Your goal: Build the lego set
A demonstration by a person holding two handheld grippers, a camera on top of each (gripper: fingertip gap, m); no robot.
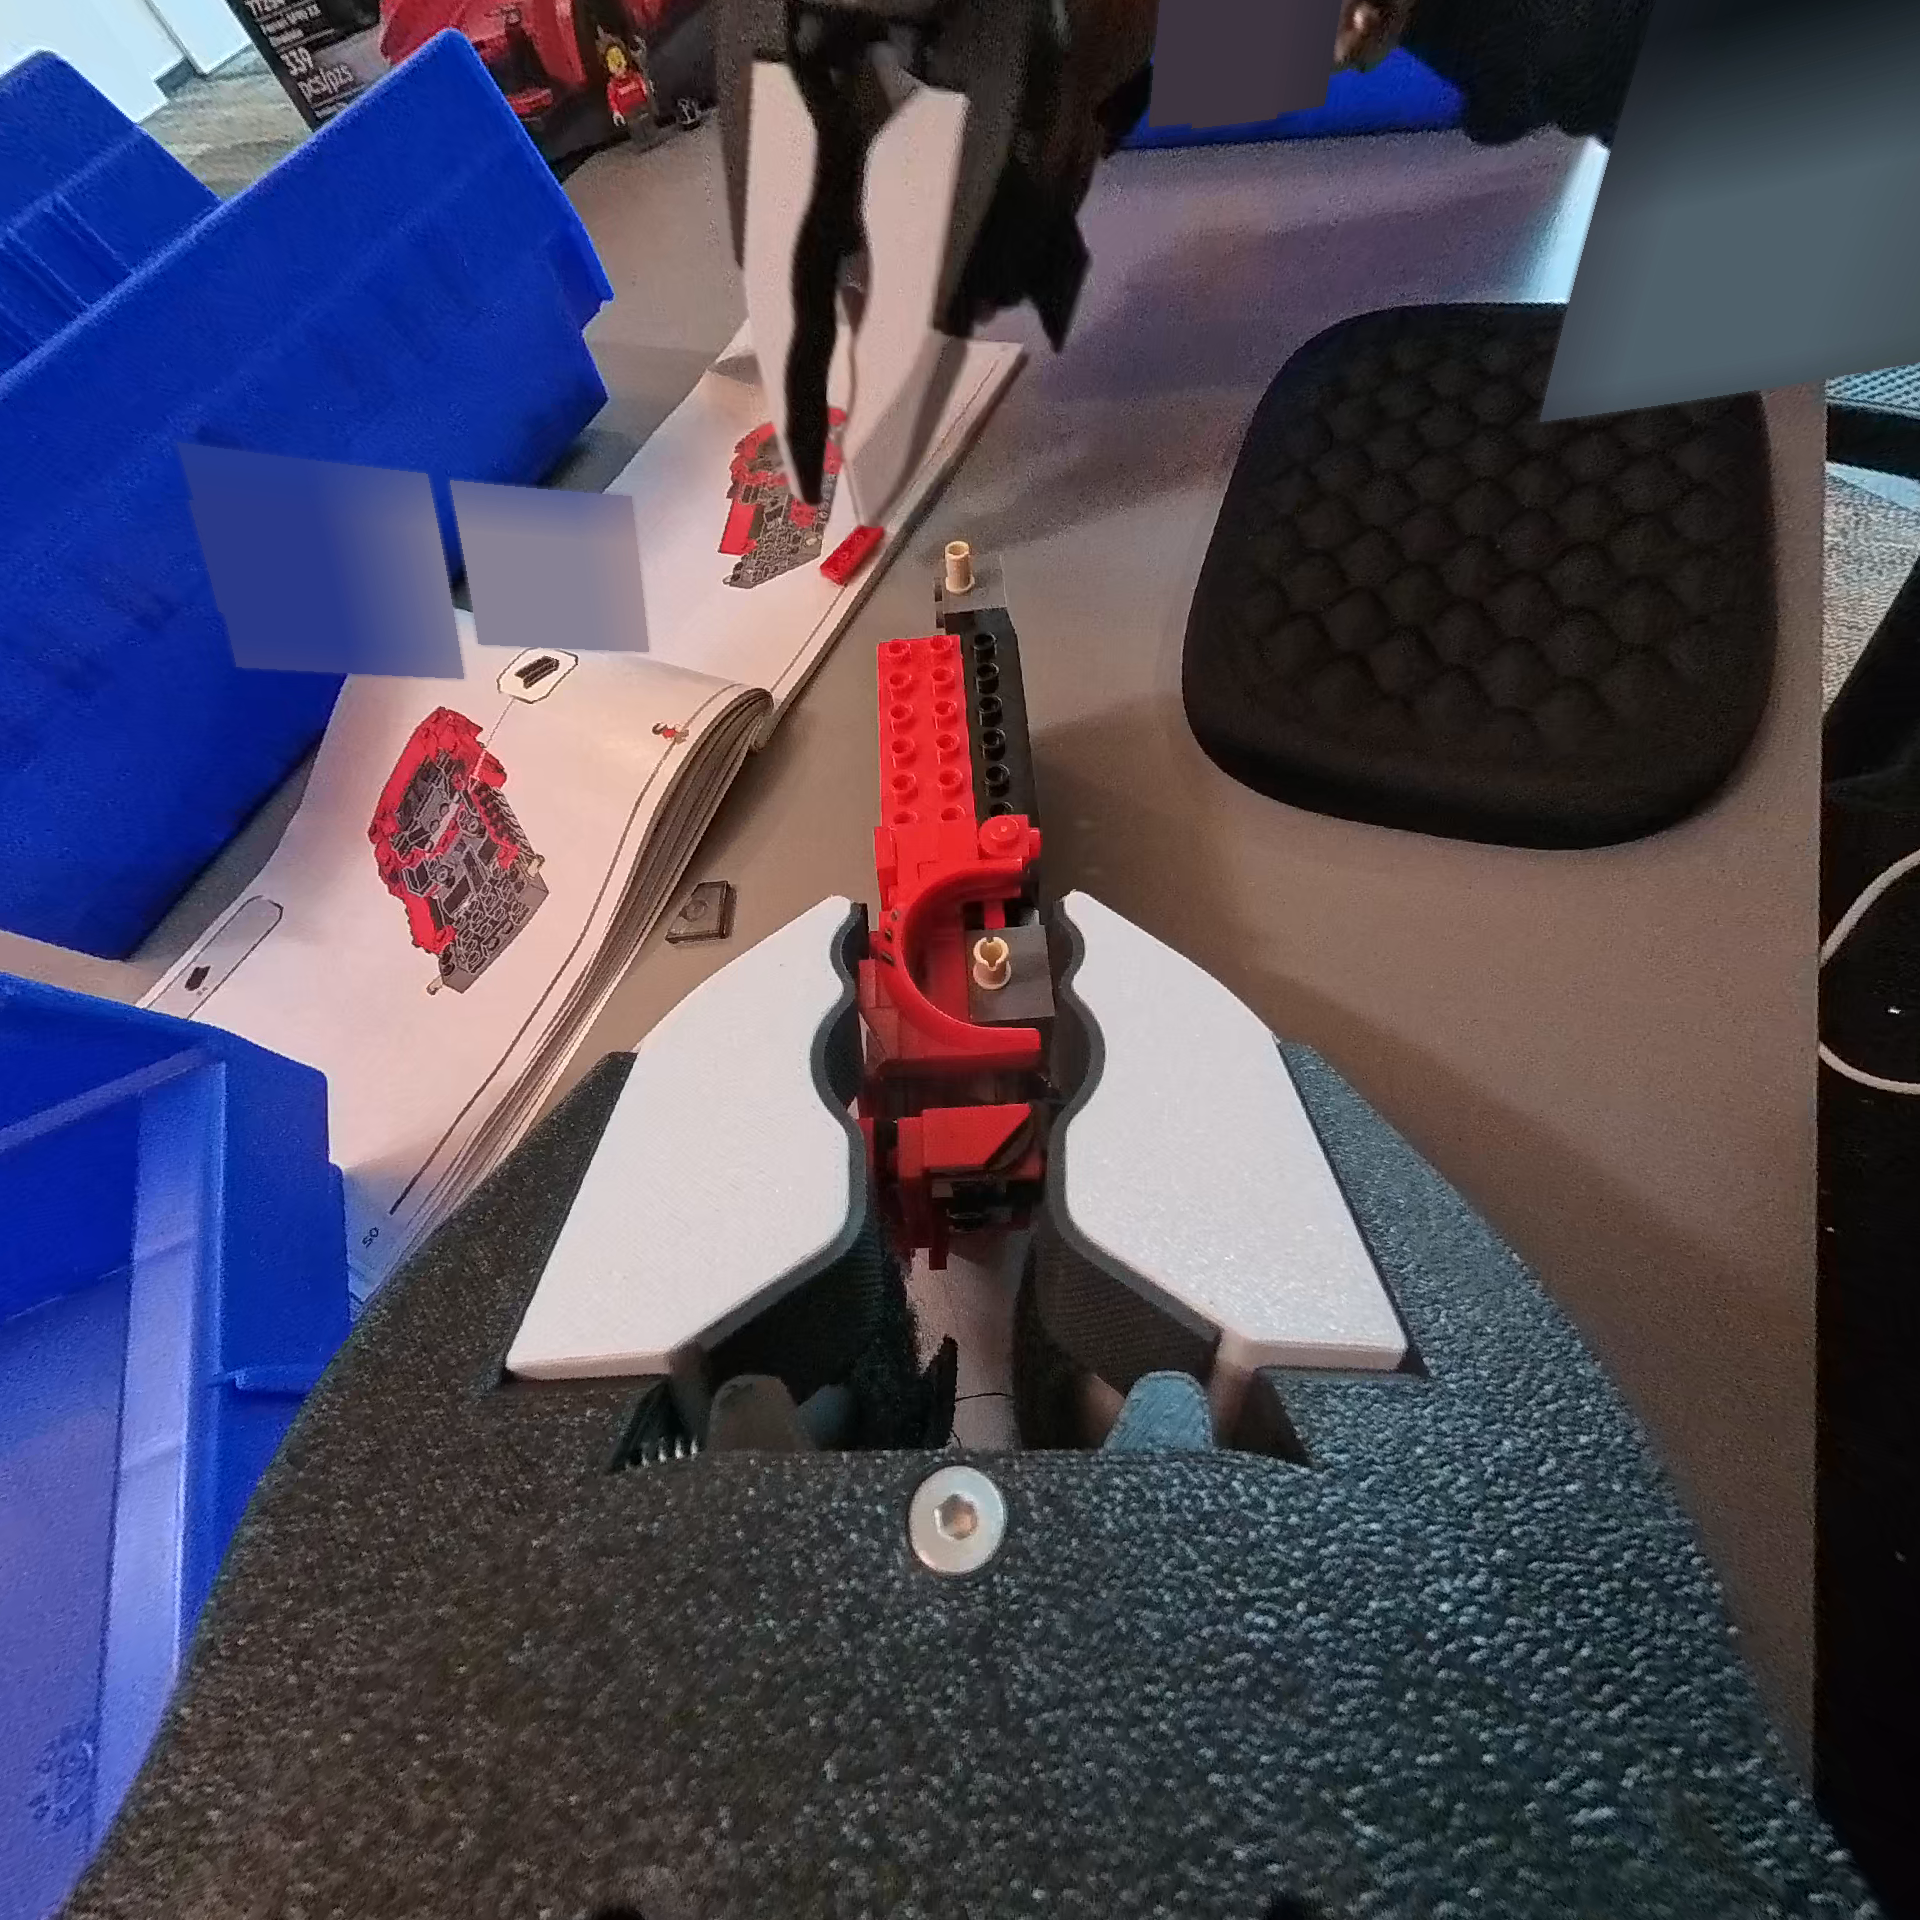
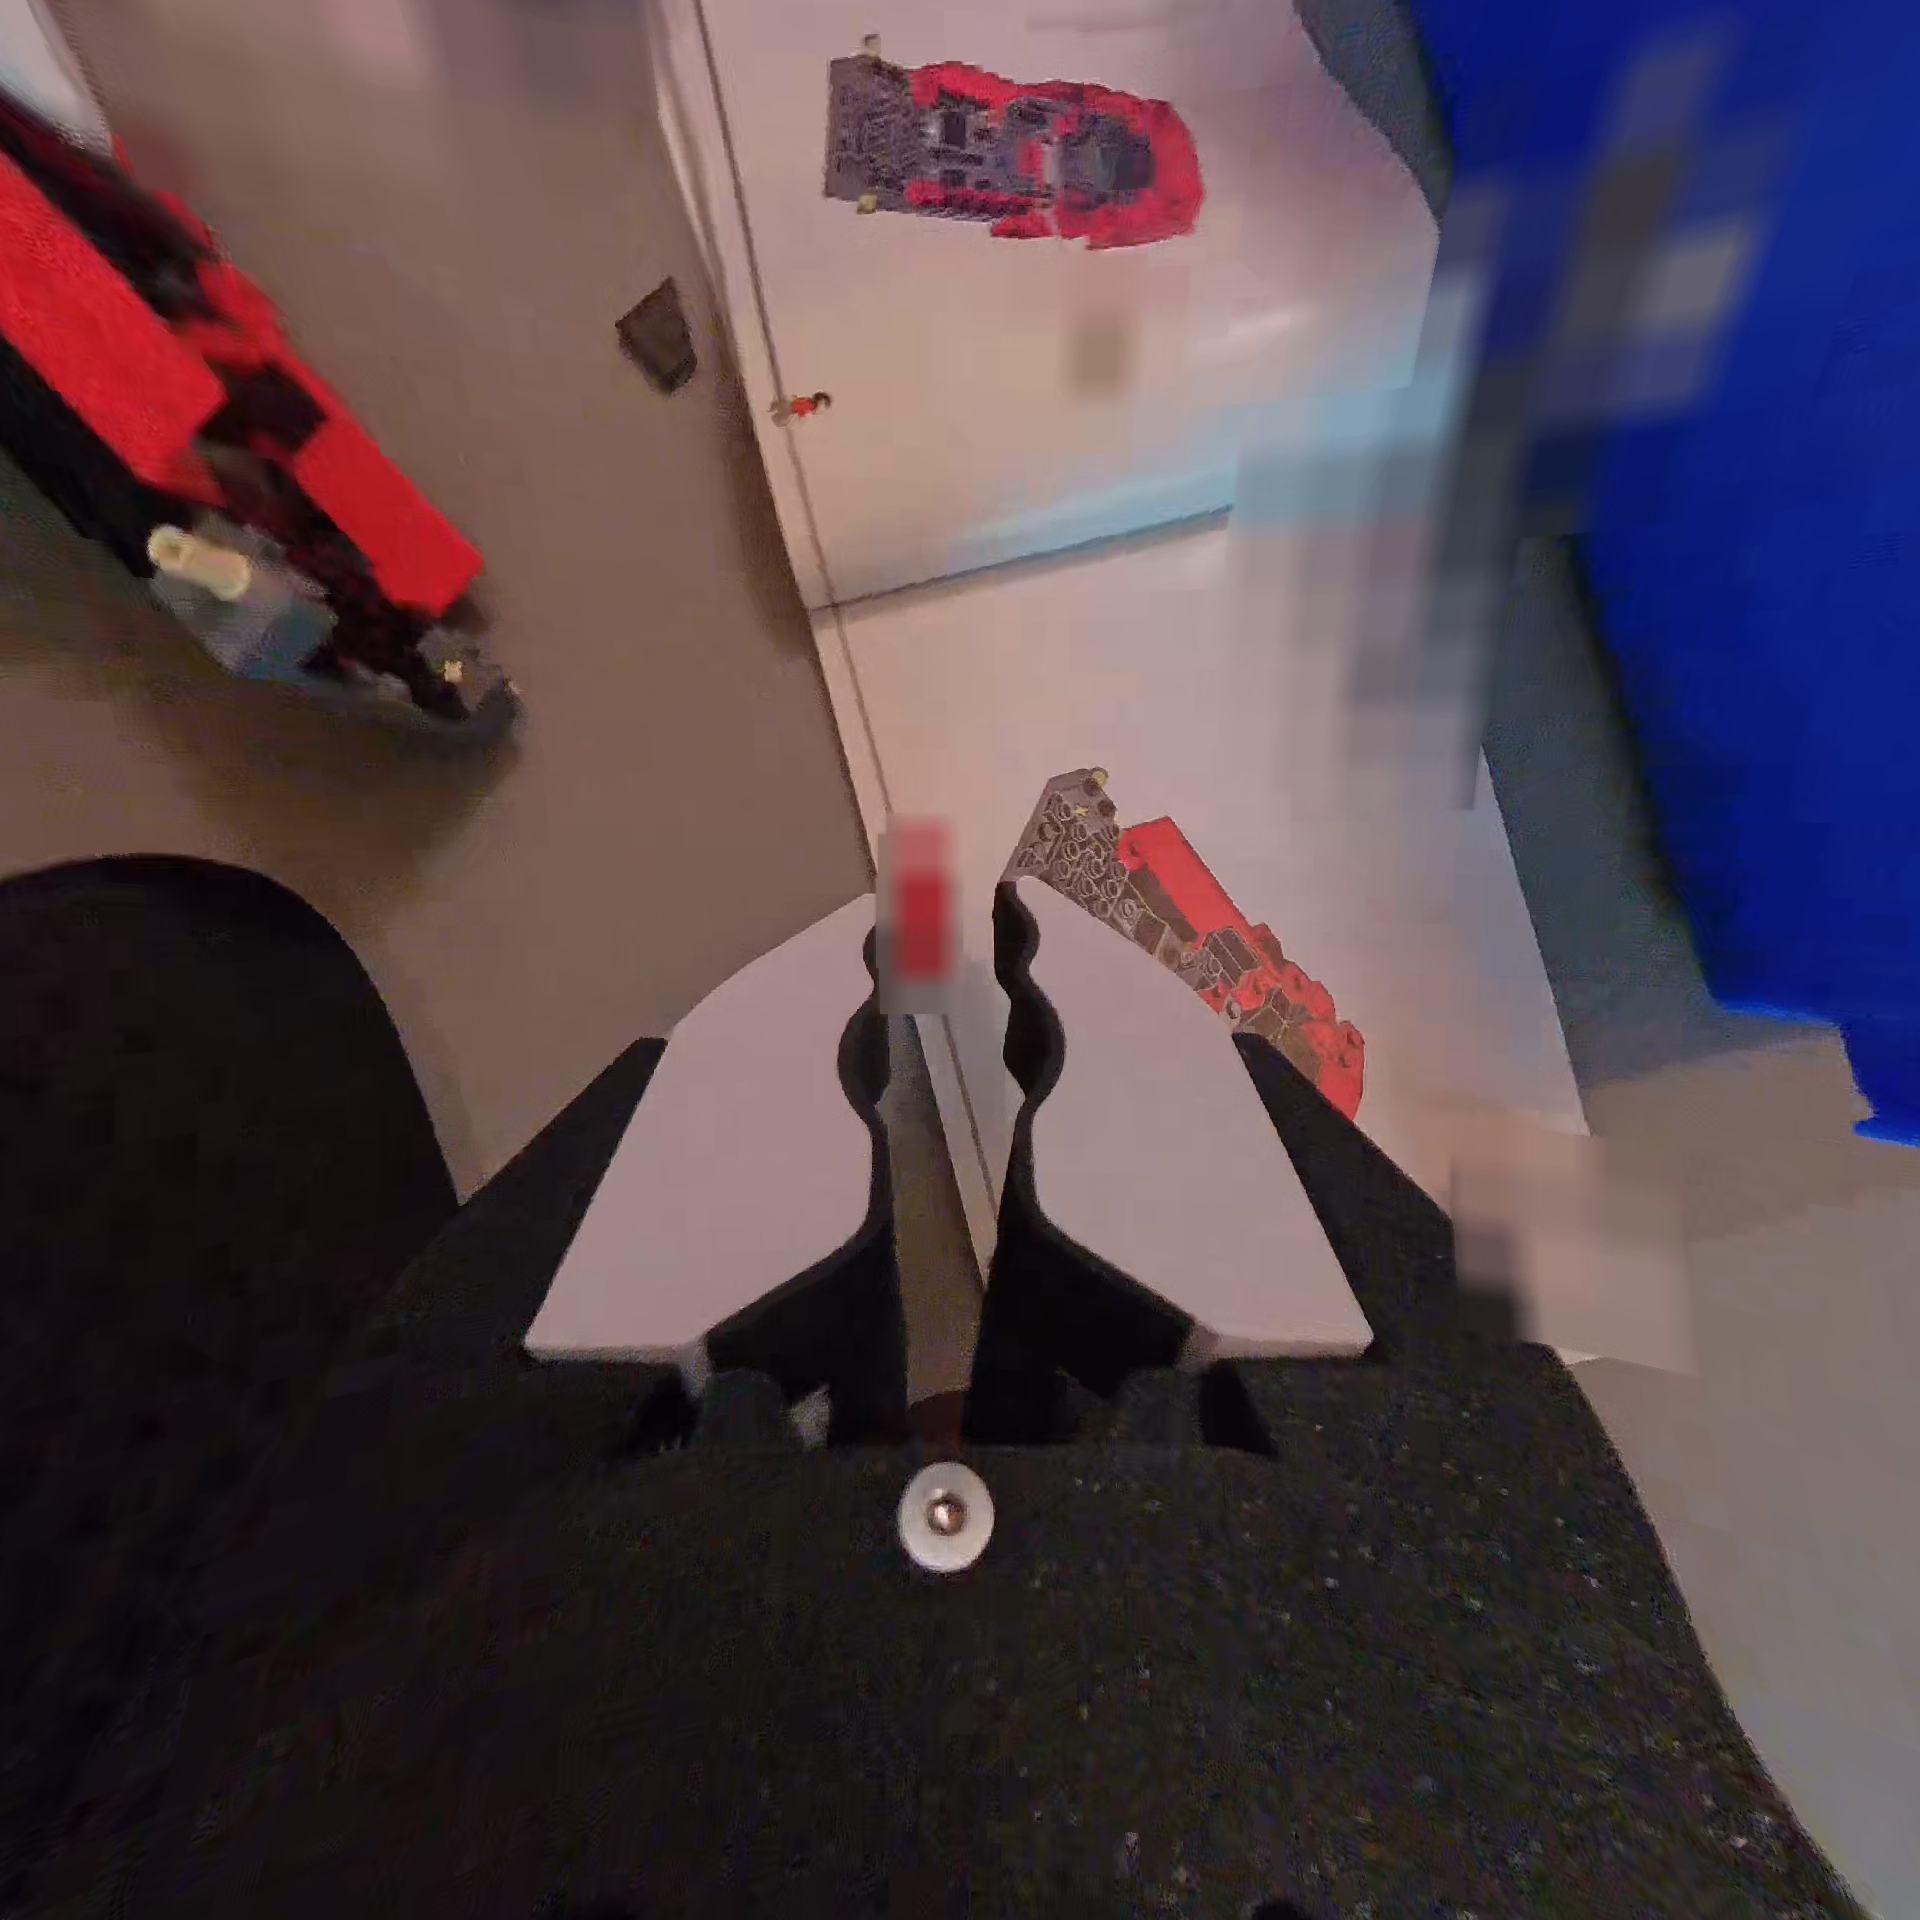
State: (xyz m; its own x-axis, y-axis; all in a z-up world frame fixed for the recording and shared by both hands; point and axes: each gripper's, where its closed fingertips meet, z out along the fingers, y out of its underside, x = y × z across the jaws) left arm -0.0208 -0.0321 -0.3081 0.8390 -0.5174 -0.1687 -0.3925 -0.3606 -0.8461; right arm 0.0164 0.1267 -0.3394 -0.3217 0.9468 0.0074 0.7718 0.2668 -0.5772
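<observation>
My left gripper [image 1: 961, 935] is shut on a red and black Lego car build [image 1: 940, 748], held on its side above the grey table; tan pins stick out of it. The build also shows blurred at the left of the right wrist view [image 2: 208, 416]. My right gripper [image 2: 935, 920] points down at the open instruction booklet [image 2: 1039, 468]. Its jaws stand a little apart, with a small red plate [image 2: 920, 914] just past the tips. In the left wrist view this gripper [image 1: 840, 504] hangs right over the red plate [image 1: 852, 549], which lies on the booklet [image 1: 582, 831].
Blue bins stand along the left [image 1: 312, 468] [image 1: 125, 1351] and at the right of the right wrist view [image 2: 1714, 520]. A small dark grey tile [image 1: 701, 912] lies on the table beside the booklet. A black padded mat [image 1: 1475, 582] lies to the right. The set's box [image 1: 499, 62] stands at the back. The grippers' ends are close to 15 cm from one another. My left gripper's tips are some 8 cm from the small dark grey tile [image 1: 701, 912]. It is also in sight in the right wrist view [image 2: 638, 337].
</observation>
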